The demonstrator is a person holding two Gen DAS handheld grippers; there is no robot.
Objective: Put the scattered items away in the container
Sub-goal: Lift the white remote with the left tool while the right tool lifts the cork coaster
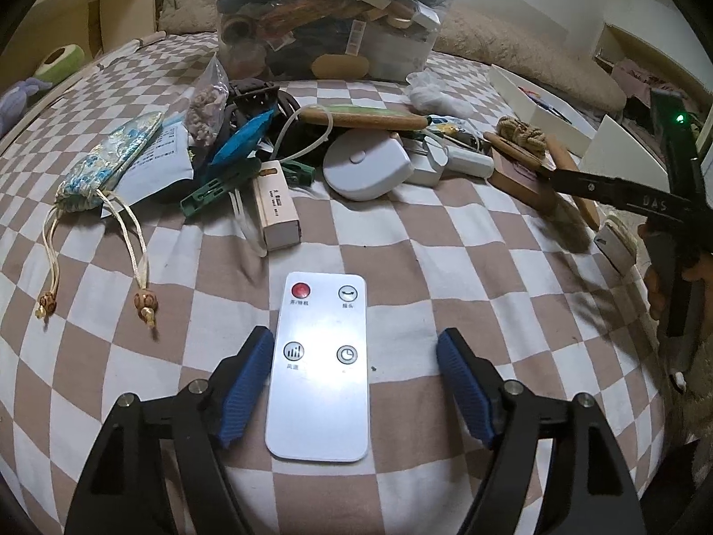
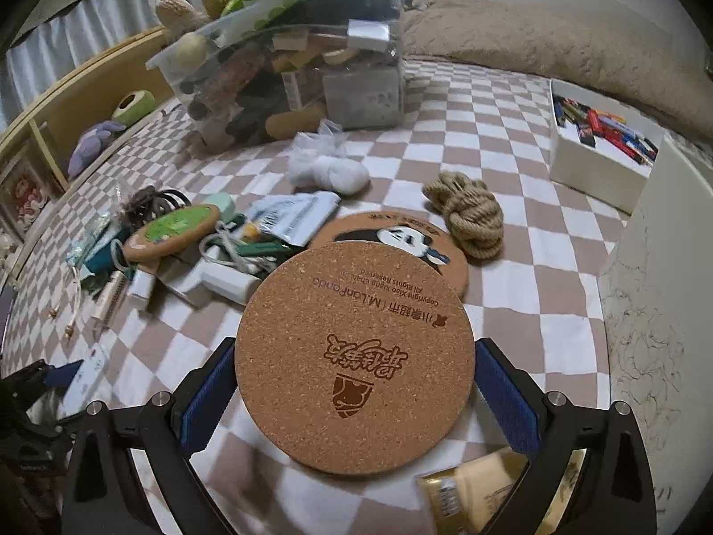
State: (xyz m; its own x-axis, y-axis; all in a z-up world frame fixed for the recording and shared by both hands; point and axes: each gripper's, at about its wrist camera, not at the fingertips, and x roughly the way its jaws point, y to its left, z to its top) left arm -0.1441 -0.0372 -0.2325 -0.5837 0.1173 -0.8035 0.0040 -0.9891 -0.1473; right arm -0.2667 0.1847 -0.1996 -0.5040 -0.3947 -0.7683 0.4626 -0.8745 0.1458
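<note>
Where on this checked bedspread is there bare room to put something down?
Bare cloth lies between the white remote and the wooden block, and between the rope knot and the white box. It is crowded before the clear bin.

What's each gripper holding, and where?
Right gripper: round cork coaster, clamped at opposite edges. Left gripper: nothing; open around the white remote.

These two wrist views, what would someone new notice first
In the right wrist view, a round cork coaster fills the middle, gripped at its edges by the right gripper, overlapping a panda coaster behind it. In the left wrist view, a white remote lies flat on the checkered bedspread between the open pads of the left gripper. Behind both stands an overstuffed clear container.
</note>
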